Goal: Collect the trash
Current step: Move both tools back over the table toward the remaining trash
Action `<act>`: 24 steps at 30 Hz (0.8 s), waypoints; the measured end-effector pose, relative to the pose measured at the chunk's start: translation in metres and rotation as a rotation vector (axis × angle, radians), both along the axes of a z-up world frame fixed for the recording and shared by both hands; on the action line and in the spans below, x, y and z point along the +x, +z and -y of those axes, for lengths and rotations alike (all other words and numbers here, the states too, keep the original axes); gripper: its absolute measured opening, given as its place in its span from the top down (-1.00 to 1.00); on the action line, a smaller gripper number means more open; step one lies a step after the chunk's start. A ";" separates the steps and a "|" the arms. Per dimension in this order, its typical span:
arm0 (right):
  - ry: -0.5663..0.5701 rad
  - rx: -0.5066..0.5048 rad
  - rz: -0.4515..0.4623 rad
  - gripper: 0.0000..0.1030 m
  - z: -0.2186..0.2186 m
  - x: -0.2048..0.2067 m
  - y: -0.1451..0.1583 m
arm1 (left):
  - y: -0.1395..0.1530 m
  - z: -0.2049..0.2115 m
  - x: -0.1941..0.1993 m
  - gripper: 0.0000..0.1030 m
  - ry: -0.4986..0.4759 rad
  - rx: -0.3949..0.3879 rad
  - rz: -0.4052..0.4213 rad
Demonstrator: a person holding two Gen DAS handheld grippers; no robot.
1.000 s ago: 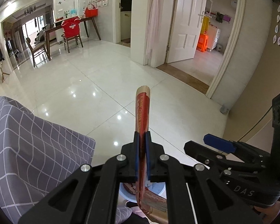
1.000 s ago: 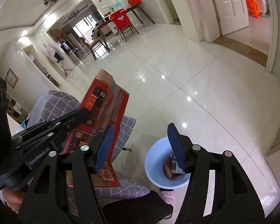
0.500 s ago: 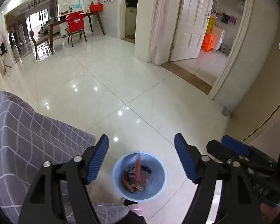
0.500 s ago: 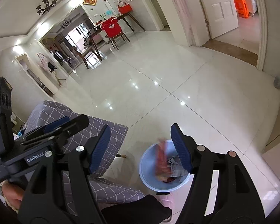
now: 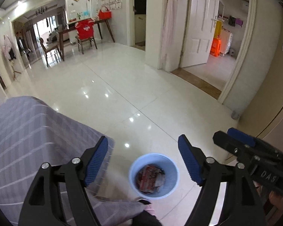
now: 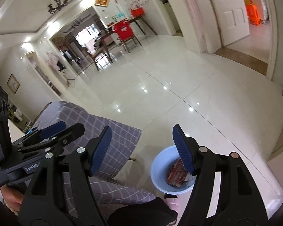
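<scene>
A light blue waste bin (image 5: 153, 175) stands on the white tiled floor below my left gripper (image 5: 142, 163), which is open and empty. Red printed packaging (image 5: 148, 178) lies inside the bin with other scraps. In the right wrist view the bin (image 6: 160, 171) sits low, partly behind the right finger, with the red packaging (image 6: 176, 175) in it. My right gripper (image 6: 141, 148) is open and empty. The right gripper also shows at the right edge of the left wrist view (image 5: 241, 146).
A table under a grey checked cloth (image 5: 32, 135) lies to the left, beside the bin; it also shows in the right wrist view (image 6: 111, 131). A wall and door frame (image 5: 235, 75) stand to the right. A dining table with chairs (image 5: 81, 35) stands far back.
My left gripper opened and let go of the flattened red package, which fell into the blue bin. The right gripper stayed open. Both views shifted slightly.
</scene>
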State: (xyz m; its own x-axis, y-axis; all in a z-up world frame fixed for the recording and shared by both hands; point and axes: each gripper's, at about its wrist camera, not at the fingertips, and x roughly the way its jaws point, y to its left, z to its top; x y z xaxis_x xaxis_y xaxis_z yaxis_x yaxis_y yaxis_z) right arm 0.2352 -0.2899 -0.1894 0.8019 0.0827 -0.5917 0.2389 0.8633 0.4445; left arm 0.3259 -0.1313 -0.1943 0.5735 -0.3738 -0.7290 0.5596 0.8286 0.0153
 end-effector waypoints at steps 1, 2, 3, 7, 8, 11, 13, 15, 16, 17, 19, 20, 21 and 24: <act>0.016 -0.007 0.009 -0.29 -0.008 0.003 0.006 | 0.007 -0.012 -0.002 -0.52 0.017 0.012 0.020; 0.037 -0.013 0.018 -0.30 -0.018 0.006 0.012 | 0.010 -0.022 -0.003 -0.52 0.028 0.018 0.031; 0.053 -0.018 0.023 -0.30 -0.026 0.009 0.016 | 0.015 -0.034 -0.004 -0.53 0.042 0.023 0.043; 0.163 -0.046 0.052 -0.30 -0.077 0.031 0.038 | 0.035 -0.095 0.001 -0.56 0.137 -0.007 0.054; 0.185 -0.053 0.055 -0.30 -0.088 0.036 0.042 | 0.040 -0.115 0.003 -0.58 0.164 -0.022 0.055; 0.284 -0.093 0.060 -0.31 -0.137 0.057 0.056 | 0.054 -0.170 0.009 -0.59 0.243 -0.030 0.083; 0.343 -0.128 0.057 -0.32 -0.168 0.070 0.064 | 0.060 -0.201 0.014 -0.59 0.284 -0.015 0.106; 0.396 -0.161 0.054 -0.32 -0.197 0.085 0.068 | 0.063 -0.235 0.018 -0.59 0.322 0.029 0.140; 0.423 -0.178 0.051 -0.32 -0.214 0.093 0.071 | 0.065 -0.244 0.021 -0.59 0.333 0.053 0.156; 0.448 -0.192 0.049 -0.32 -0.228 0.102 0.072 | 0.066 -0.259 0.024 -0.59 0.347 0.096 0.180; 0.486 -0.210 0.039 -0.32 -0.251 0.118 0.073 | 0.064 -0.279 0.030 -0.59 0.361 0.159 0.208; 0.505 -0.216 0.035 -0.32 -0.262 0.125 0.074 | 0.064 -0.289 0.036 -0.59 0.359 0.193 0.218; 0.523 -0.222 0.031 -0.32 -0.273 0.133 0.074 | 0.061 -0.297 0.040 -0.59 0.355 0.213 0.226; 0.579 -0.246 0.004 -0.32 -0.305 0.157 0.069 | 0.056 -0.313 0.050 -0.59 0.318 0.273 0.249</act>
